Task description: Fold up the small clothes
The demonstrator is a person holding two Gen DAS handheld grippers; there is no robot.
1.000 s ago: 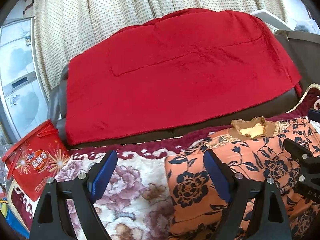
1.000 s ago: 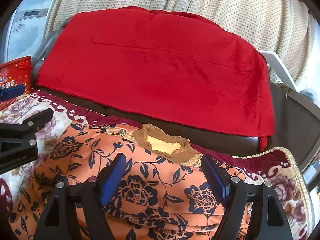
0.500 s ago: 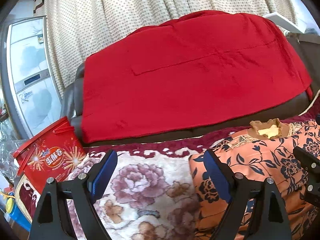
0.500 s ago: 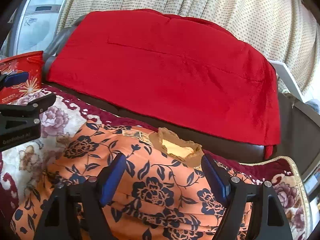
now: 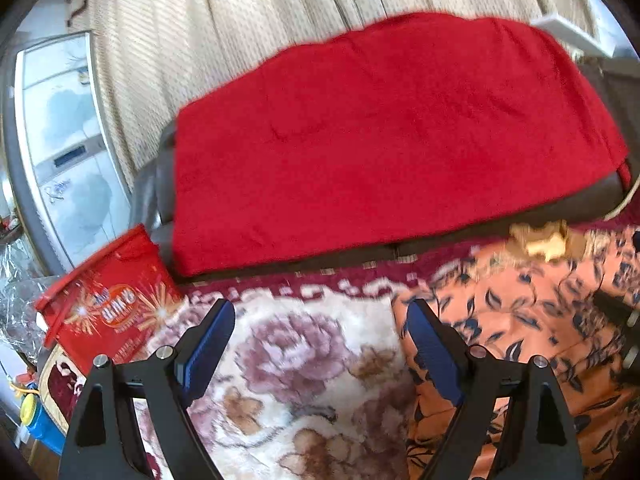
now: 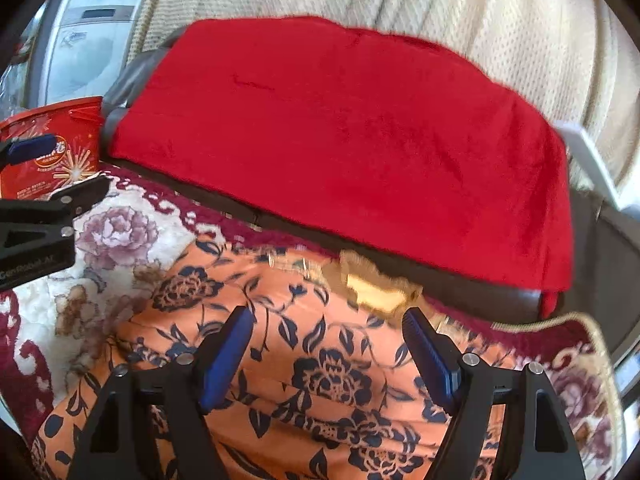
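An orange garment with dark blue flowers lies flat on the flowered seat cover, its tan neckline toward the sofa back. In the left wrist view the garment fills the right side. My left gripper is open and empty over the bare seat cover, just left of the garment's edge. My right gripper is open and empty above the garment's middle. The left gripper also shows at the left edge of the right wrist view.
A red blanket drapes the dark sofa back. A red snack box stands at the left end of the seat. Dotted cream curtains hang behind. A grey appliance stands far left.
Both grippers have shifted left and pulled back a little. The left one has moved off the garment to the bare seat cover. Both stay open and empty.
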